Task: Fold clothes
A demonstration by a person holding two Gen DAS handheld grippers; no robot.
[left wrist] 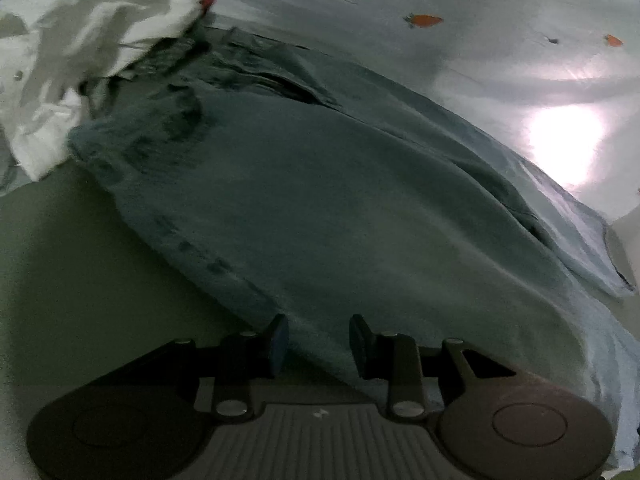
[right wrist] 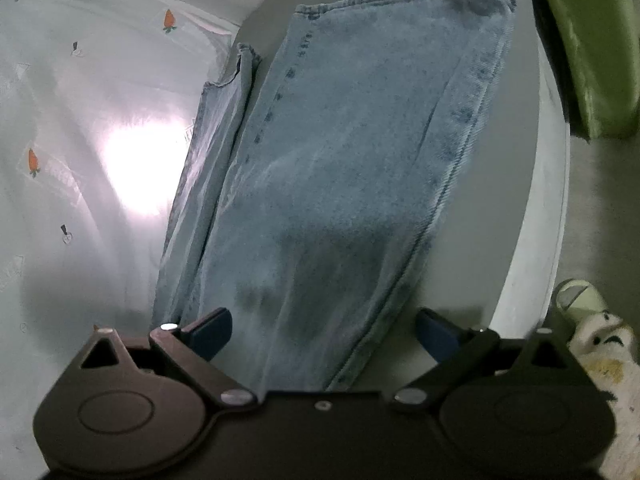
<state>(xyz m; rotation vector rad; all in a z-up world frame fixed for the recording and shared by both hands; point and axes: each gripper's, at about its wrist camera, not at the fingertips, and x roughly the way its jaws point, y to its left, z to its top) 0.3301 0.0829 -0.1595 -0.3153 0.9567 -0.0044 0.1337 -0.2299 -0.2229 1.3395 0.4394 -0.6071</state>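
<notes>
Faded light-blue jeans (right wrist: 352, 152), white carrot-print sheet (right wrist: 80, 100), green cushion (right wrist: 588, 48), blue-padded black tongs (right wrist: 324, 330).

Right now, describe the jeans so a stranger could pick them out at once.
Start at the pale round table beside the carrot-print sheet. The jeans lie flat along it, running away from the open right gripper. They are the only light blue denim with stitched seams; the neighbouring white garment is crumpled and plain.
</notes>
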